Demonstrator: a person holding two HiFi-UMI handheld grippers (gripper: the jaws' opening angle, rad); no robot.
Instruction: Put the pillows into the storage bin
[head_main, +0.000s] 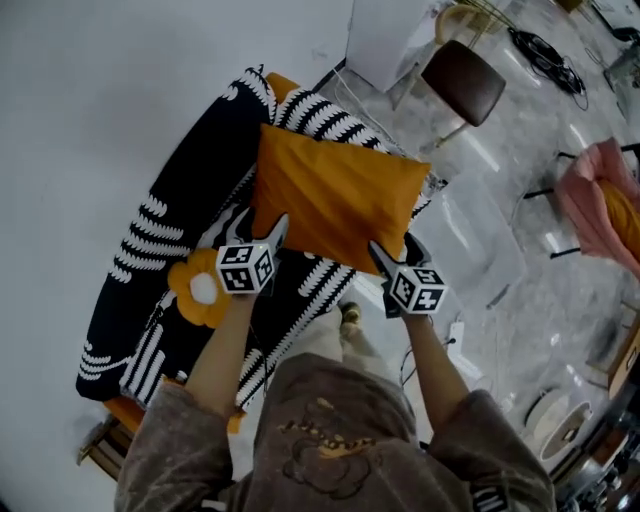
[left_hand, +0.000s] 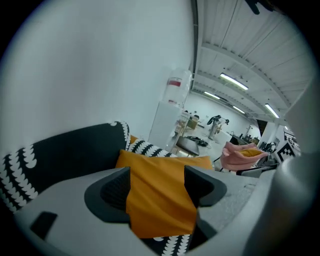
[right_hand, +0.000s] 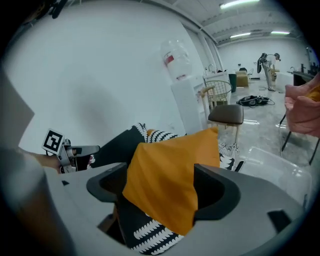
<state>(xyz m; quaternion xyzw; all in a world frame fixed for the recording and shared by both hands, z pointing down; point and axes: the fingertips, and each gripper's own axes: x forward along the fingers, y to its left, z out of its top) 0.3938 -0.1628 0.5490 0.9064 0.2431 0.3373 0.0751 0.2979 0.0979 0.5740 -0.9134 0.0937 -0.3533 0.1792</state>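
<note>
Matt cloth pillow (head_main: 335, 195), glossy floor (head_main: 565, 315)

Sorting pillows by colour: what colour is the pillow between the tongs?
Plain orange fabric pillow; clearest in head view.

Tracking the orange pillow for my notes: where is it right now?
Head view, centre: the orange pillow lies atop the black-and-white patterned pillows, its two near corners between the open jaws of the left gripper and the right gripper.

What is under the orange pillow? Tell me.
Black-and-white patterned pillows lie under the orange pillow, showing on all sides of it. Whatever sits directly beneath its middle is covered.
</note>
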